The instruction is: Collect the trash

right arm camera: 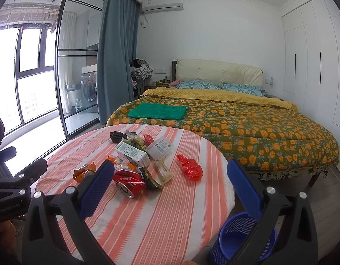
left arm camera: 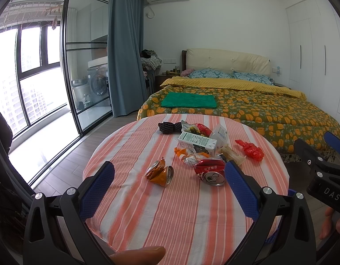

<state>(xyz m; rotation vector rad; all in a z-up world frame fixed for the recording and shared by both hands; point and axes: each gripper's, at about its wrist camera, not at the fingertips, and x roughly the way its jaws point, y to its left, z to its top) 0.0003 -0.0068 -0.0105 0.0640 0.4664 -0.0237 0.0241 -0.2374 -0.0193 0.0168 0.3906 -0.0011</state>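
Striped cloth covered the table where our trash lay. We held both claws, left gripper and right gripper, spread and empty. 2 crushed cans sat nearest: the red can just ahead-right of the left claw, probably lying lengthwise toward it; blue basket below the right.

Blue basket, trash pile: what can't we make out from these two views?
- Blue basket, right wrist view: its bottom and contents are hidden by the right gripper finger and its own wall. In the left wrist view only a sliver shows past the table edge.
- Milk carton: print too small to read.
- Red can: near side covered by the gripper's finger.
- Wrappers under the carton: overlapped, count unclear.
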